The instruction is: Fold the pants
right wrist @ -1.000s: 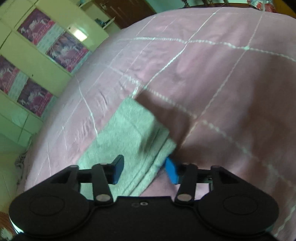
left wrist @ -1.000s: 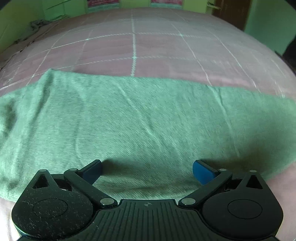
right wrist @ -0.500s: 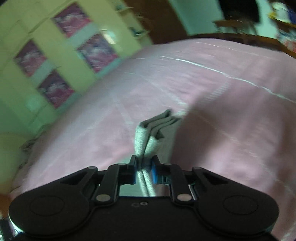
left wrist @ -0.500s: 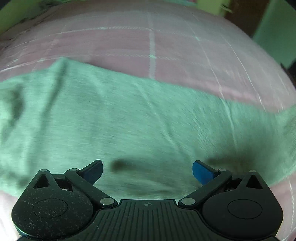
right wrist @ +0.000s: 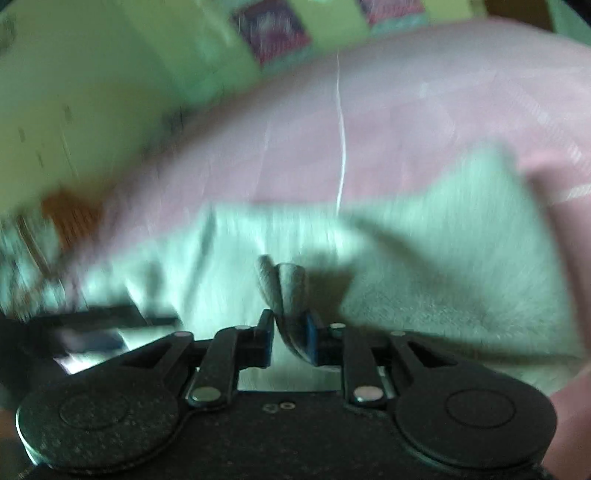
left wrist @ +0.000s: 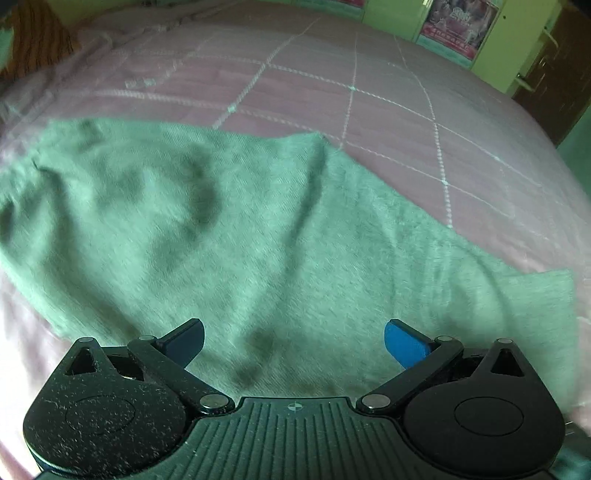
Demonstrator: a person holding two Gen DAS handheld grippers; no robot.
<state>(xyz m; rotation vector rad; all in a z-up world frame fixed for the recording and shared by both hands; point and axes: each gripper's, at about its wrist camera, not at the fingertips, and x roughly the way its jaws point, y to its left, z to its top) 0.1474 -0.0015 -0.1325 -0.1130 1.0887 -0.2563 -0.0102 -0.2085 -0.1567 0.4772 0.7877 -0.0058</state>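
Note:
The green pants (left wrist: 258, 236) lie spread across the pink bed, with a fold ridge running up toward their far edge. My left gripper (left wrist: 294, 341) is open and empty, hovering low over the near part of the cloth. My right gripper (right wrist: 289, 338) is shut on a bunched end of the pants (right wrist: 282, 284), which sticks up between its blue pads; the rest of the pants (right wrist: 443, 258) spreads out behind it. The right wrist view is blurred by motion.
The pink bedspread (left wrist: 369, 85) with white grid lines stretches beyond the pants. A green cupboard with pictures (left wrist: 454, 26) and a brown door (left wrist: 554, 85) stand past the bed's far side. An orange-brown cloth (left wrist: 33, 40) lies at the far left.
My right gripper closed on the pants end and has swung it over the rest of the pants. The left gripper stayed open while its view shifted left; the cloth now shows a ridge.

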